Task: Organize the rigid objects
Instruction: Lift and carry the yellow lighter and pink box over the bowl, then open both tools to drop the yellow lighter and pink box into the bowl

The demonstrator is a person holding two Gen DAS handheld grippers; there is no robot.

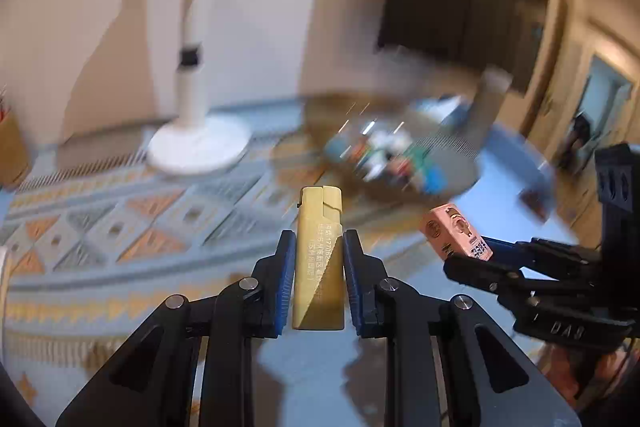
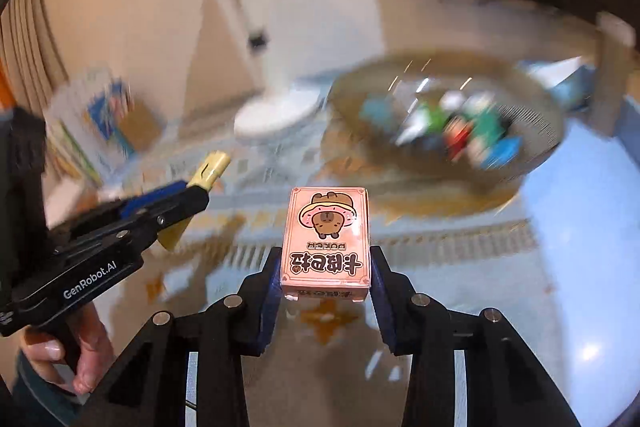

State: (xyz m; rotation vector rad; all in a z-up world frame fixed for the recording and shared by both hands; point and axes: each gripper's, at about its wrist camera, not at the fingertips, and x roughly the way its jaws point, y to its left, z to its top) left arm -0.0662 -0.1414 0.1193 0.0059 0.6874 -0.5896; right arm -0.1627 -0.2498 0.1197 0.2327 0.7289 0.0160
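Note:
My left gripper (image 1: 319, 247) is shut on a yellow lighter (image 1: 319, 227) that stands upright between its blue pads, held in the air. My right gripper (image 2: 325, 259) is shut on a pink playing-card box (image 2: 326, 239) with a cartoon bear on it. In the left wrist view the right gripper (image 1: 468, 253) and the pink box (image 1: 452, 231) are to the right. In the right wrist view the left gripper (image 2: 196, 195) and the lighter (image 2: 208, 171) are to the left. A round mesh basket (image 1: 460, 147) with several small colourful items lies ahead, blurred, and shows in the right wrist view (image 2: 536, 115) too.
A white fan stand with a round base (image 1: 198, 143) is on the patterned rug (image 1: 120, 227) behind. A glass tabletop (image 2: 580, 227) is under the basket. A clear bin with books (image 2: 96, 115) is at the left. A person's hand (image 2: 84, 347) holds the left gripper.

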